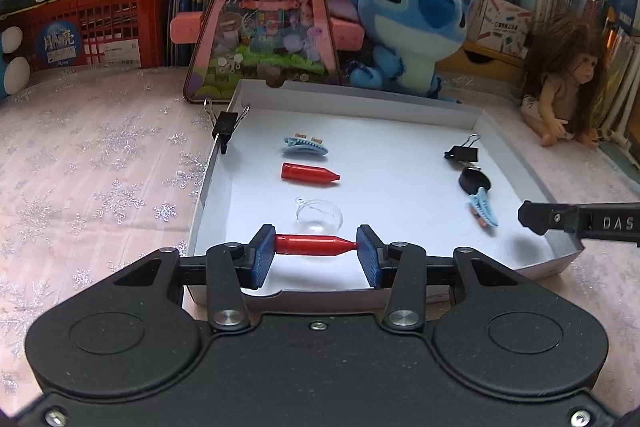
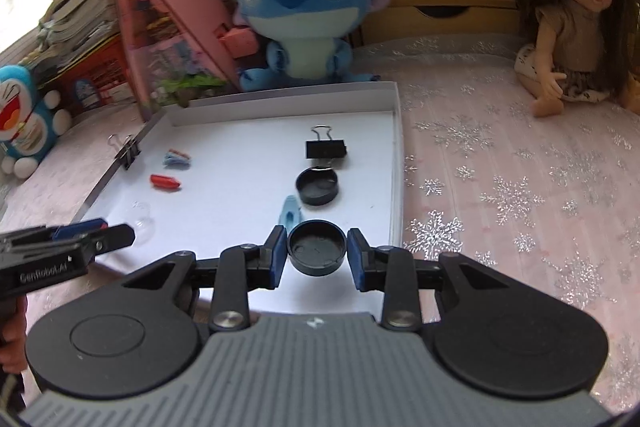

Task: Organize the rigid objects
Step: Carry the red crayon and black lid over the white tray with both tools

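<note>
A white shallow box (image 1: pixel 472 115) lies on the pink snowflake cloth. My left gripper (image 1: pixel 316 245) is shut on a red pen cap (image 1: pixel 312 245), held end to end over the box's near left part. My right gripper (image 2: pixel 317 247) has a black round lid (image 2: pixel 317 247) between its pads; small gaps show at both sides. In the box lie a second red cap (image 1: pixel 310 173), a blue hair clip (image 1: pixel 306 145), a clear half-dome (image 1: pixel 319 217), a black binder clip (image 2: pixel 326 148), another black lid (image 2: pixel 317 188) and a second blue clip (image 2: pixel 291 213).
A binder clip (image 1: pixel 225 125) grips the box's left wall. A Stitch plush (image 1: pixel 412 27) and a pink triangular toy box (image 1: pixel 266 11) stand behind the box. A doll (image 2: pixel 572 27) sits at the right. Books and red crates line the back.
</note>
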